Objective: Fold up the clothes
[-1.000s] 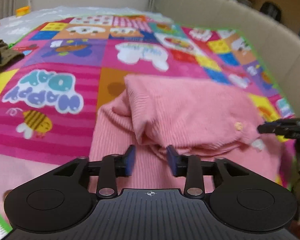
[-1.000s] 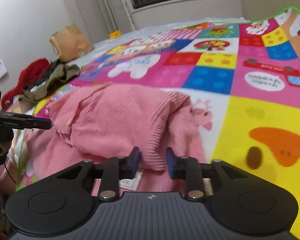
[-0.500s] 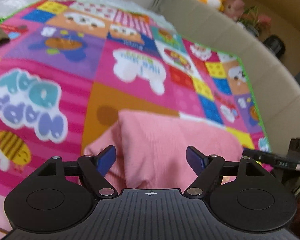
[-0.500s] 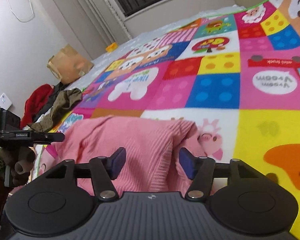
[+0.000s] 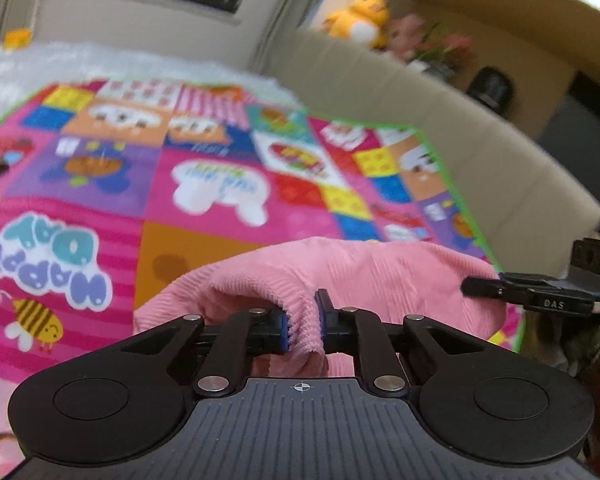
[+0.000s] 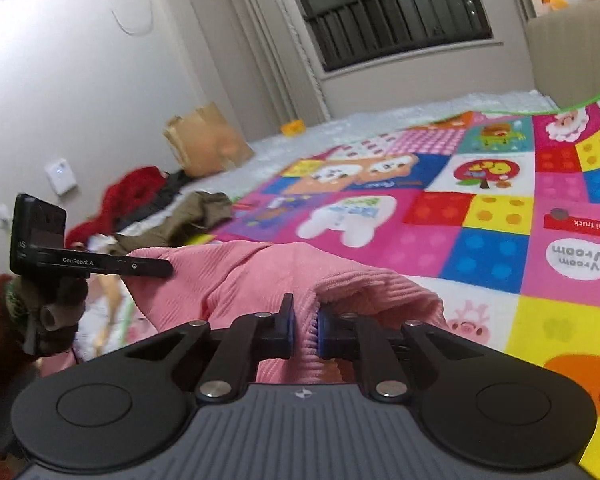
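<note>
we see the left gripper [image 5: 303, 322] with its jaws just closed and now clamped on a ribbed edge of the pink sweater [image 5: 364, 268], a fold of cloth bunched between the blue pads. the right gripper [image 6: 305, 328] has likewise just closed its jaws on another ribbed edge of the same sweater [image 6: 236, 280]. the sweater sits at the near side of the colourful play mat [image 5: 204, 176], stretched between the two grippers and raised at the pinched edges. in the left view the right gripper's tip shows at the right, touching the cloth; in the right view the left gripper's tip shows at the left, against the sweater. far left on the bed lie an olive garment [image 6: 196, 216] and a red garment [image 6: 128, 196], well apart from the sweater.
</note>
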`<state>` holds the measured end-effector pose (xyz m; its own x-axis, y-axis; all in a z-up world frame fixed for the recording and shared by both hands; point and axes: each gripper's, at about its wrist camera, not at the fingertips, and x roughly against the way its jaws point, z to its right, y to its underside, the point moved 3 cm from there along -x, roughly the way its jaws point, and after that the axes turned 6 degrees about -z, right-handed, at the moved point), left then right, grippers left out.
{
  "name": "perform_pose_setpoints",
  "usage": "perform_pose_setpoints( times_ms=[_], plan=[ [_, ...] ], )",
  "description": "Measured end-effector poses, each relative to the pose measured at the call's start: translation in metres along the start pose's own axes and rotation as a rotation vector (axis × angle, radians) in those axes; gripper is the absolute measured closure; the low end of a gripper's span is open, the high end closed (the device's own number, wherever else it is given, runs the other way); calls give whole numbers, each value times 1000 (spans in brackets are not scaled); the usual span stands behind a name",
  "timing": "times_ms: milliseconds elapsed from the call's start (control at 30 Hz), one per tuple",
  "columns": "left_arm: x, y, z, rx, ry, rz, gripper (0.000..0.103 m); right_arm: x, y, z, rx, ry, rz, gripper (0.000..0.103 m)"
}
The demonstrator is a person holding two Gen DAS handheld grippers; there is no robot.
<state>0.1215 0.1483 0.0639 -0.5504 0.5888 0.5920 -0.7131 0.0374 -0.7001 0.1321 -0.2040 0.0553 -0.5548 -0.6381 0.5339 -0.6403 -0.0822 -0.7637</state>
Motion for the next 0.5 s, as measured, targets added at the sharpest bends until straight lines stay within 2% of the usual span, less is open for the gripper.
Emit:
perform_pose_setpoints(
  times_ms=[100, 167, 233, 267, 300, 333, 400, 433, 467, 500],
  plan=[
    [11, 22, 1, 24, 7, -5, 88, 4, 25, 3, -53, 0, -34, 93],
    [4, 41, -8, 69, -3, -46, 86, -6, 49, 11, -107, 22, -87, 92],
    [-11, 66, -21, 107, -78, -117, 85, -13, 68, 17, -130, 53, -120, 91],
    [-18, 77, -27, 116, -125, -150, 81, -16, 76, 19, -137, 71, -134, 85],
    [-22, 84, -32, 120, -153, -164, 69, -19, 85, 22, -144, 88, -147, 84],
    [-24, 91, -37, 125, -174, -173, 69, -22, 93, 24, -151, 106, -160, 84],
    [-19, 88, -40, 140, -178, -152, 66, -16, 92, 24, -148, 120, -152, 76],
    [-13, 82, -37, 126, -187, -128, 62, -11, 89, 24, -136, 127, -136, 65],
    [-6, 76, -34, 105, -200, -101, 54, -5, 85, 22, -117, 138, -114, 51],
    [1, 70, -30, 88, -201, -73, 47, 1, 79, 21, -95, 152, -89, 45]
  ],
)
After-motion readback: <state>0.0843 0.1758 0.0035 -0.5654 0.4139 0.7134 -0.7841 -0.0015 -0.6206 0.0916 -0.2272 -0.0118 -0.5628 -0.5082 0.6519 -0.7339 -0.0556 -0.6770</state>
